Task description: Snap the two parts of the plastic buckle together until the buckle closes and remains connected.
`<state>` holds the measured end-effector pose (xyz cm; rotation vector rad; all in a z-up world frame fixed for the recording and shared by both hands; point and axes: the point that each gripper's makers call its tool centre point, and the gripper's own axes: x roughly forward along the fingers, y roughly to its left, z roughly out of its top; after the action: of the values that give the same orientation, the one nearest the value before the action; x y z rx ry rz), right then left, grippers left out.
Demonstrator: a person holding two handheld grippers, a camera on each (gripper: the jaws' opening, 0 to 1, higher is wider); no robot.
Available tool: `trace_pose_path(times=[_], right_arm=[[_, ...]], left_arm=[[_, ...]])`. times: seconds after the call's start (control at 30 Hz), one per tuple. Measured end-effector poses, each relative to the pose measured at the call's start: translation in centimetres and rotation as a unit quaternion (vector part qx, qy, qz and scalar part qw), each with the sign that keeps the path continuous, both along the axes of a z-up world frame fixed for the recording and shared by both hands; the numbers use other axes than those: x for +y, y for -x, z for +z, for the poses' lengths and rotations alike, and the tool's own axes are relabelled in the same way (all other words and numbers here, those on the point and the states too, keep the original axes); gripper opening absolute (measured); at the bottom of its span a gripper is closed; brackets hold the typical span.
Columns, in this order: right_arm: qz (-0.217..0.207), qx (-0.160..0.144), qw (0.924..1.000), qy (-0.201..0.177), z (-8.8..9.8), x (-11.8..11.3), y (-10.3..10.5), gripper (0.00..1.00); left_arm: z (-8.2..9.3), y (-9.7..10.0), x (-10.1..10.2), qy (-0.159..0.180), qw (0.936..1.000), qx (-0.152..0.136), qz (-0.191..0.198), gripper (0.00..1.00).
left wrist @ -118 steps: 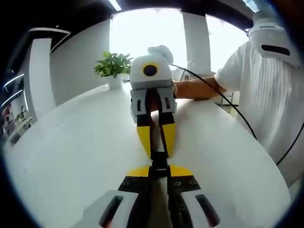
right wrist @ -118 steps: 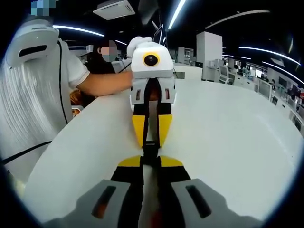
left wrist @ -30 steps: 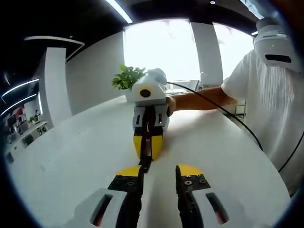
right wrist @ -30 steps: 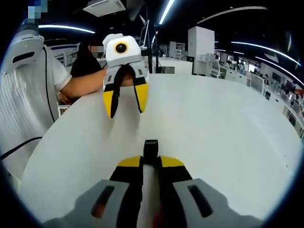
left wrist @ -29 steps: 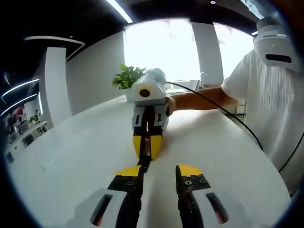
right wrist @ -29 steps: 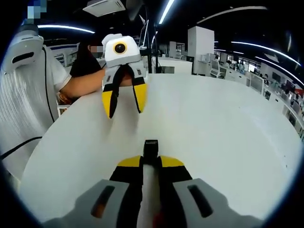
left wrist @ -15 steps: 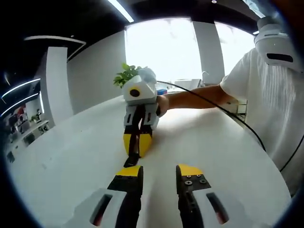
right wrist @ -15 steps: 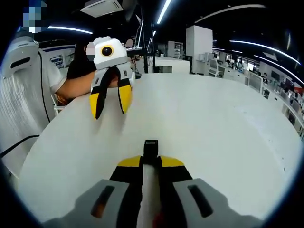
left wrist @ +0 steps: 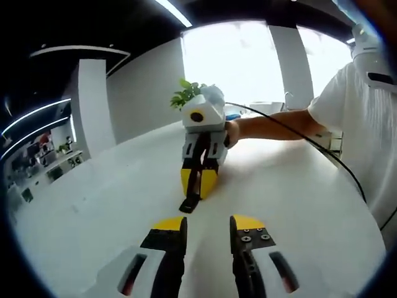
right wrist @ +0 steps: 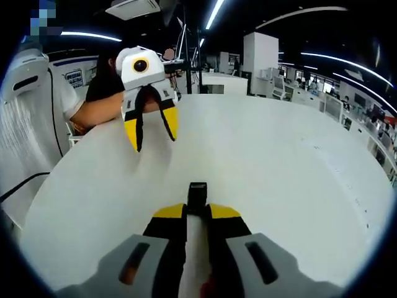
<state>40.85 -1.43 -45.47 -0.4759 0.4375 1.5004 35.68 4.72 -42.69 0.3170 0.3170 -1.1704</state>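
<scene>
The black plastic buckle (right wrist: 197,193) sticks out from between the yellow tips of my right gripper (right wrist: 197,211), which is shut on it low over the white table (right wrist: 279,161). In the left gripper view the same right gripper (left wrist: 200,192) faces me, with the buckle's (left wrist: 188,203) end pointing down to the table. My left gripper (left wrist: 209,222) stands open a short way in front of it with nothing between its jaws. From the right gripper view, the left gripper (right wrist: 154,141) hangs open up at the left, apart from the buckle. I cannot make out the seam between the buckle's halves.
A person in a white shirt (left wrist: 360,124) stands at the table's edge, forearm (left wrist: 273,124) reaching in and a black cable (left wrist: 298,133) trailing over it. A potted plant (left wrist: 186,97) stands at the far edge. Bare white tabletop (left wrist: 93,205) lies all around.
Earlier both grippers were shut on the buckle, tip to tip. The left gripper has opened and drawn back; the buckle stays in the right gripper. Over the last half second only the views drifted.
</scene>
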Motion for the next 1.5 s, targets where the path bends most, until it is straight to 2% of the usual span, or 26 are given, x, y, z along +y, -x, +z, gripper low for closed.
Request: trace_pose_path(times=[0.23, 0.57, 0.7, 0.8, 0.87, 1.07, 1.1, 1.2, 1.23, 1.27, 1.3, 1.33, 1.37, 1.4, 1.47, 1.5], right_arm=[[-0.005, -0.002, 1.0000, -0.003, 0.0, -0.2, -0.6, 0.11], [-0.025, -0.007, 0.9994, -0.021, 0.2, -0.6, -0.5, 0.13], [-0.047, -0.001, 0.9984, -0.030, 0.6, -0.9, -0.9, 0.17], [-0.090, -0.001, 0.9951, -0.041, 1.2, -1.3, -0.9, 0.20], [-0.097, -0.002, 0.9944, -0.040, 1.4, -1.5, -0.6, 0.20], [-0.155, -0.004, 0.9865, -0.053, 2.1, -2.6, 0.8, 0.25], [-0.174, -0.007, 0.9831, -0.057, 2.4, -3.0, 1.1, 0.25], [-0.200, -0.009, 0.9786, -0.049, 2.5, -3.5, 2.4, 0.25], [-0.221, -0.009, 0.9742, -0.047, 2.6, -3.9, 2.5, 0.26], [-0.224, -0.010, 0.9732, -0.052, 2.9, -3.9, 2.8, 0.27], [-0.246, -0.007, 0.9675, -0.060, 3.2, -4.2, 2.9, 0.27], [-0.266, -0.004, 0.9623, -0.054, 3.2, -4.6, 3.1, 0.26], [-0.275, -0.002, 0.9586, -0.074, 3.8, -4.6, 3.5, 0.26], [-0.295, 0.003, 0.9526, -0.074, 3.9, -5.1, 3.4, 0.26], [-0.304, 0.004, 0.9492, -0.083, 4.2, -5.3, 3.8, 0.27], [-0.320, 0.004, 0.9437, -0.085, 4.4, -5.7, 4.0, 0.27]], left_arm=[[0.2, -0.8, 0.6, 0.000, 0.9995, -0.005, 0.032, 0.27], [0.3, -0.6, 0.1, 0.002, 0.9991, -0.005, 0.042, 0.27], [0.4, -0.8, 0.3, 0.003, 0.9988, -0.004, 0.050, 0.27], [0.5, -1.0, 0.5, 0.001, 0.9981, -0.003, 0.061, 0.27], [0.5, -1.1, 0.6, -0.001, 0.9976, -0.002, 0.070, 0.27], [1.3, -0.8, 0.7, 0.003, 0.9954, 0.001, 0.095, 0.27], [1.4, -0.6, 0.7, 0.004, 0.9945, 0.001, 0.104, 0.27], [1.4, -0.4, 1.0, 0.001, 0.9918, 0.000, 0.128, 0.27], [1.3, -0.4, 1.2, -0.001, 0.9901, 0.002, 0.140, 0.27], [1.4, -0.3, 1.3, 0.000, 0.9891, 0.003, 0.148, 0.27], [1.4, -0.2, 1.4, 0.003, 0.9880, 0.004, 0.154, 0.27], [1.5, -0.1, 1.4, 0.011, 0.9871, 0.007, 0.160, 0.27], [1.6, 0.0, 1.6, 0.018, 0.9856, 0.011, 0.168, 0.27], [1.5, 0.1, 1.7, 0.019, 0.9843, 0.013, 0.175, 0.27], [1.4, 0.3, 1.9, 0.017, 0.9832, 0.013, 0.181, 0.27], [1.4, 0.5, 2.1, 0.016, 0.9822, 0.014, 0.187, 0.27]])
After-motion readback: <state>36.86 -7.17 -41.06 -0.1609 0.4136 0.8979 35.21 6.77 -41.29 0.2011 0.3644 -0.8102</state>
